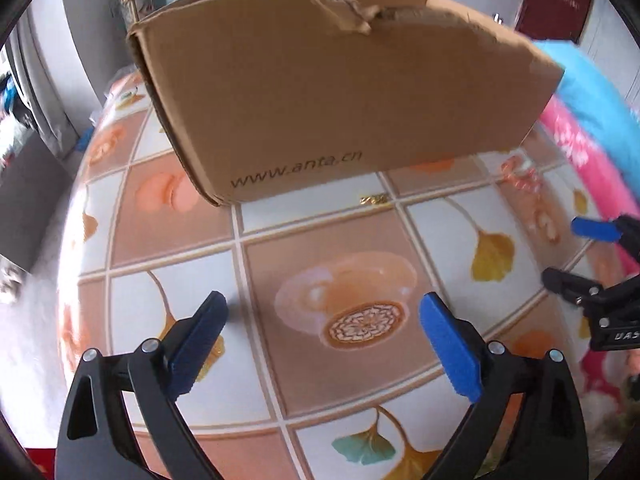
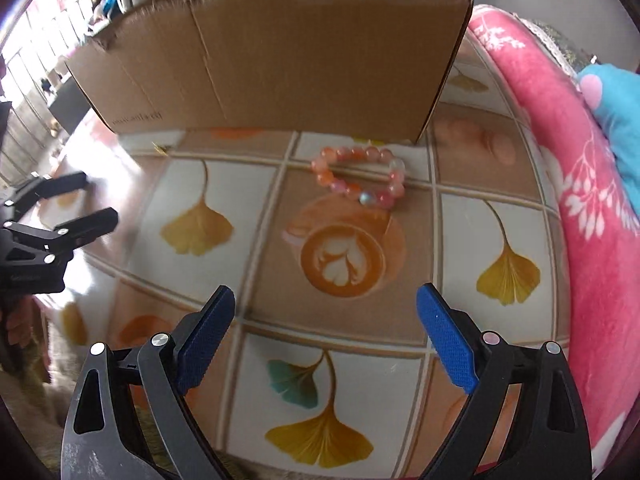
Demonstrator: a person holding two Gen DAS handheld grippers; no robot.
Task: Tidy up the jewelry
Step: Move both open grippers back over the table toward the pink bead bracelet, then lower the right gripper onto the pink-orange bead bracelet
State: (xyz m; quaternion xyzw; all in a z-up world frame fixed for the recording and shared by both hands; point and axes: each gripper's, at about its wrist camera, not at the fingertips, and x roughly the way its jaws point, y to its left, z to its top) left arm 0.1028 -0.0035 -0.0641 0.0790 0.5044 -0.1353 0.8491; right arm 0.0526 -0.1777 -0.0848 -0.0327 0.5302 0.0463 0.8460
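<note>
At the bottom of the left wrist view, the left gripper [image 1: 322, 310] holds its blue pads [image 1: 450, 350] wide apart with nothing between them, over the tiled tablecloth [image 1: 280, 220]. The right gripper [image 2: 326, 300] fills the bottom of its own view likewise, jaws spread and empty. Above it, in the upper centre of that frame, a pink bead bracelet [image 2: 360, 178] lies flat on the cloth, just in front of the cardboard box [image 2: 280, 60]. A small gold piece [image 1: 374, 199] lies by the box's lower edge. A pink blanket [image 2: 560, 168] runs along the right.
</note>
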